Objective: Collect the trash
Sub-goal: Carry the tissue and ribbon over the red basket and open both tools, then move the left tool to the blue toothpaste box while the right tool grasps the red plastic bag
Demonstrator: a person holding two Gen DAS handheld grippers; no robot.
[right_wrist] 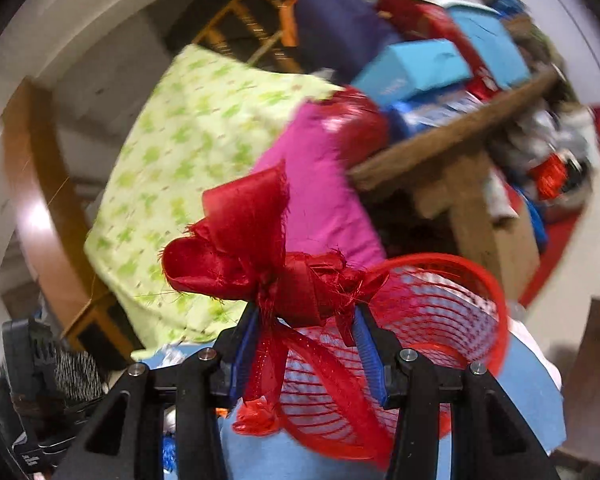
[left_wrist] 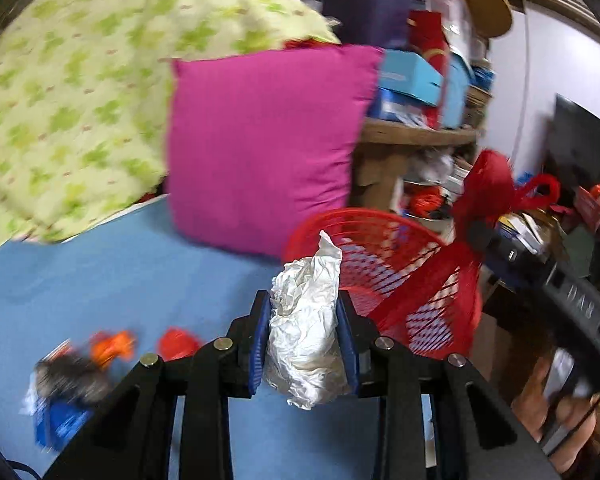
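My left gripper (left_wrist: 305, 330) is shut on a crumpled white paper wad (left_wrist: 306, 344), held above the blue bed surface (left_wrist: 140, 272) just left of a red mesh basket (left_wrist: 396, 280). My right gripper (right_wrist: 306, 340) is shut on the basket's handle (right_wrist: 300, 292), which is wrapped in a red ribbon bow (right_wrist: 236, 252), and holds the red mesh basket (right_wrist: 440, 312) tilted over the bed edge. The right gripper body (left_wrist: 560, 292) shows in the left wrist view at the right. Blurred wrappers, orange (left_wrist: 112, 346), red (left_wrist: 178, 344) and blue (left_wrist: 60, 412), lie on the bed at lower left.
A magenta cushion (left_wrist: 268, 140) and a green-patterned pillow (left_wrist: 72, 92) stand at the back of the bed. A cluttered wooden shelf (left_wrist: 420, 132) with blue boxes (left_wrist: 412, 76) stands behind the basket. A wooden headboard (right_wrist: 32, 200) curves at the left.
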